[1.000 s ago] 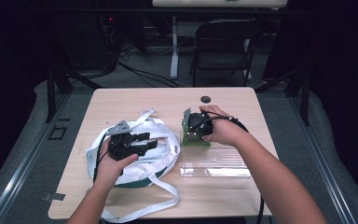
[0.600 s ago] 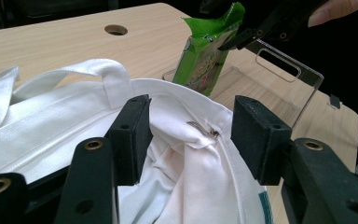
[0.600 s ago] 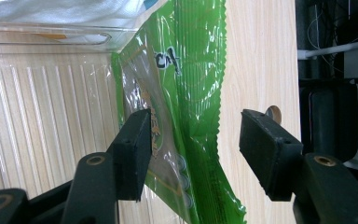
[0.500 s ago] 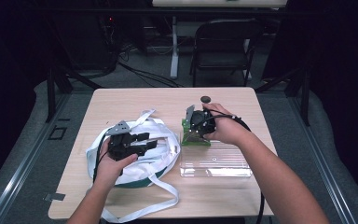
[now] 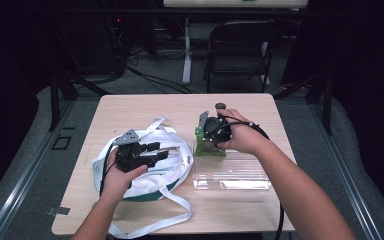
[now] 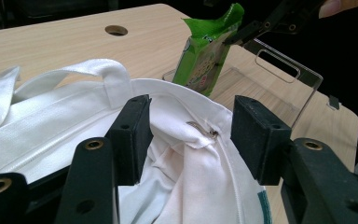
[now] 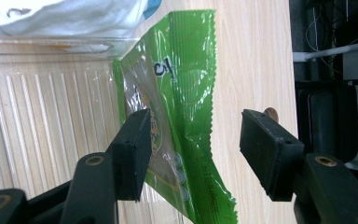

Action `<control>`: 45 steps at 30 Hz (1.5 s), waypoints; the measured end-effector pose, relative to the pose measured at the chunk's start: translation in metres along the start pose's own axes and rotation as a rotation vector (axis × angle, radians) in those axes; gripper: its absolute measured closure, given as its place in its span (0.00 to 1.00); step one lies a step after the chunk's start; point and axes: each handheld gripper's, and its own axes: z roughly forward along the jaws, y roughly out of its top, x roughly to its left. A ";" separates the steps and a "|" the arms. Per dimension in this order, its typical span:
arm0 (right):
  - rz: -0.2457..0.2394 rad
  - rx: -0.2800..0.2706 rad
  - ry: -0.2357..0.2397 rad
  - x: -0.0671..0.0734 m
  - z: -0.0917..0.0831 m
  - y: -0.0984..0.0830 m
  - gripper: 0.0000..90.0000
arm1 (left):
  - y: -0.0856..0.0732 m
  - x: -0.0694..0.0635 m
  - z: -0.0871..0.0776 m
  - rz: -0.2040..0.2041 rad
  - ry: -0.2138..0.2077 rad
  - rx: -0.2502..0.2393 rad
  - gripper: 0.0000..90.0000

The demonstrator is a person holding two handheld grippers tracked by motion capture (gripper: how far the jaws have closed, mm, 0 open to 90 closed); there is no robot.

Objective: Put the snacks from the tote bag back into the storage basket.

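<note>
A white tote bag (image 5: 152, 172) with long straps lies at the table's left. My left gripper (image 5: 155, 150) hovers over its rim. In the left gripper view my left gripper (image 6: 191, 126) straddles a bunched fold of the bag's fabric (image 6: 186, 154), jaws apart, the left pad against the cloth. A green snack packet (image 5: 209, 149) stands leaning on the end of a clear plastic tray (image 5: 232, 176). My right gripper (image 5: 207, 140) is just above it. Its jaws have just been opening; in its own view my right gripper (image 7: 196, 149) is wide, the packet (image 7: 177, 93) loose between the pads.
The tray (image 7: 46, 130) lies empty along the table's near right. A round cable hole (image 5: 220, 106) is in the tabletop behind the right hand. A bag strap (image 5: 175, 205) trails toward the front edge. A folding chair (image 5: 240, 50) stands beyond the table.
The right hand has shifted very slightly over the packet. The left hand, the bag and the tray have kept still.
</note>
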 end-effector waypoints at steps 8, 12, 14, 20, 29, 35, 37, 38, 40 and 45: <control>0.009 -0.004 -0.009 -0.003 -0.006 0.001 0.48 | 0.000 0.001 -0.002 -0.003 0.003 -0.001 0.53; 0.012 -0.007 -0.005 -0.003 -0.008 0.002 0.48 | 0.000 0.000 -0.002 -0.006 0.003 -0.003 0.53; 0.011 -0.005 -0.006 -0.003 -0.009 0.002 0.48 | 0.000 0.000 -0.002 -0.006 0.006 -0.002 0.53; 0.018 -0.014 -0.006 -0.004 -0.012 0.002 0.48 | 0.000 0.001 -0.002 -0.011 0.006 -0.007 0.53; 0.032 -0.024 -0.014 -0.005 -0.021 -0.001 0.48 | 0.000 0.001 -0.004 -0.011 0.014 -0.009 0.53; 0.038 -0.023 -0.024 -0.006 -0.030 -0.005 0.48 | 0.000 0.001 -0.004 -0.014 0.013 -0.011 0.53; 0.038 -0.026 -0.029 -0.006 -0.034 -0.007 0.48 | 0.000 0.001 -0.005 -0.014 0.016 -0.008 0.53; 0.036 -0.024 -0.029 -0.007 -0.037 -0.007 0.48 | 0.000 0.001 -0.005 -0.015 0.018 -0.010 0.53; 0.040 -0.032 -0.033 -0.006 -0.041 -0.009 0.48 | 0.000 0.002 -0.006 -0.016 0.021 -0.013 0.53; 0.074 -0.066 -0.031 -0.002 -0.050 -0.014 0.46 | 0.000 0.002 -0.007 -0.013 0.024 -0.015 0.52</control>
